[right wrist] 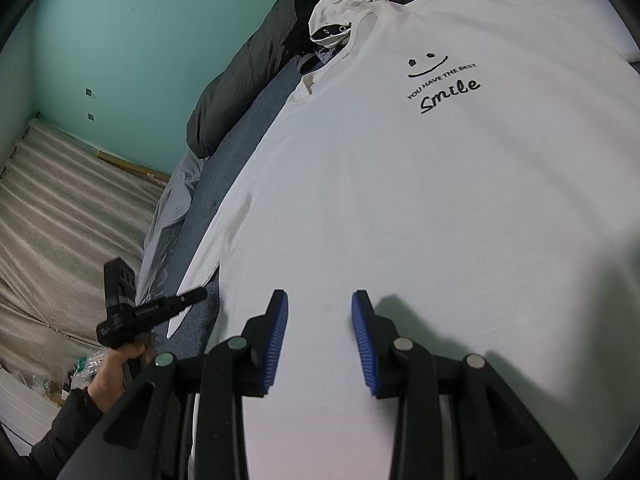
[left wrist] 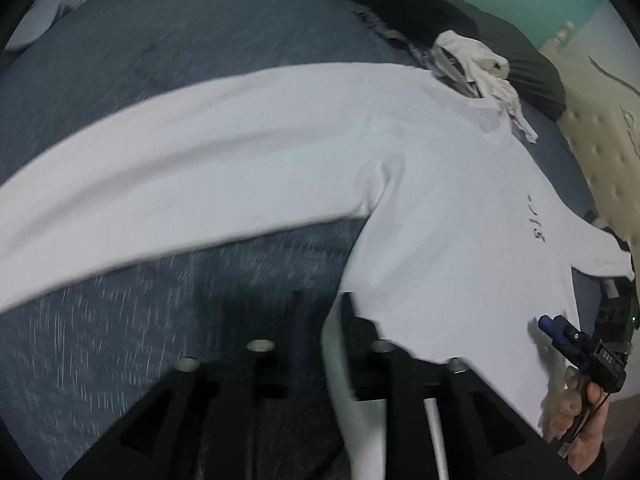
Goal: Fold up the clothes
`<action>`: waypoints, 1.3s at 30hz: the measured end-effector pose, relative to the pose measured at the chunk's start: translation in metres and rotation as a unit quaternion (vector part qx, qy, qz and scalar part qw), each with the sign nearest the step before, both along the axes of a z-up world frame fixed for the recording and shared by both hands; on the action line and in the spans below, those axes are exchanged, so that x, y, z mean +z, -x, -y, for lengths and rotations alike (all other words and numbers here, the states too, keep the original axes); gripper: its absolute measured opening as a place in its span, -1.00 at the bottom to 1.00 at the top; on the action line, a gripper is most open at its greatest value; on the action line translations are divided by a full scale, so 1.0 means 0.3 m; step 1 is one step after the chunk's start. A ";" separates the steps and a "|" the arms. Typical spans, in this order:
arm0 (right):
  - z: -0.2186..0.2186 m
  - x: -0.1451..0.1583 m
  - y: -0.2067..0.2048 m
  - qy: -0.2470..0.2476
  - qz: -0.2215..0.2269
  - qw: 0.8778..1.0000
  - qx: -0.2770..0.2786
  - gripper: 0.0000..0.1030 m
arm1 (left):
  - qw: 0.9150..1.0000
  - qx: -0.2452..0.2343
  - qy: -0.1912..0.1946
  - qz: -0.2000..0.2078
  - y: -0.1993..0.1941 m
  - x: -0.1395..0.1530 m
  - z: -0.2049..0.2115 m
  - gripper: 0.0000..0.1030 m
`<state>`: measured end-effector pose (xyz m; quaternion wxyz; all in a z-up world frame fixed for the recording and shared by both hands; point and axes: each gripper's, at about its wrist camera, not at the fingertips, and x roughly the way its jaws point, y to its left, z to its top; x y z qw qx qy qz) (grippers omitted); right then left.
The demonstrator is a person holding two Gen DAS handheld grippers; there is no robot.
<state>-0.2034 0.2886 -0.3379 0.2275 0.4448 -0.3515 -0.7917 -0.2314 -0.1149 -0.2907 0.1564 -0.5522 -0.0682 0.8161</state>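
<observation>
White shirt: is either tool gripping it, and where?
Right gripper: jaws open, holding nothing. Left gripper: white shirt hem lies between its jaws; grip unclear.

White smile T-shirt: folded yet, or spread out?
Spread out. The white T-shirt lies flat, print side up, on the blue bedcover, one long sleeve stretched out sideways; no fold shows.

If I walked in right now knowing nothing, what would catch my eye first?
A big white T-shirt lies spread flat across the blue bed, a smiley face and the word "Smile" printed on its chest. The right gripper hovers open at its hem, blue pads apart. Crumpled clothes sit beyond the collar.
</observation>
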 end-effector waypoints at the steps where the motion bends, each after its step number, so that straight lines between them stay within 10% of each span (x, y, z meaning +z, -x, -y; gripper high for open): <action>1: 0.001 0.000 0.000 -0.001 0.000 1.000 0.001 -0.36 | 1.000 -0.004 0.001 0.000 0.021 -0.004 -0.021 -0.41; 10: -0.008 -0.008 0.001 0.000 0.003 1.000 0.001 -0.36 | 1.000 -0.020 0.005 0.002 0.172 -0.045 -0.149 -0.41; 13: -0.008 -0.007 -0.001 0.000 0.002 1.000 0.002 -0.36 | 1.000 -0.017 0.007 0.002 0.179 -0.050 -0.142 -0.98; 33: 0.007 -0.007 0.022 0.003 0.002 1.000 0.006 -0.36 | 1.000 0.023 -0.020 0.005 0.136 -0.005 -0.037 -0.92; 39: 0.004 -0.001 0.033 0.006 -0.001 1.000 0.006 -0.36 | 0.999 -0.001 -0.032 0.037 -0.009 0.005 -0.022 -0.61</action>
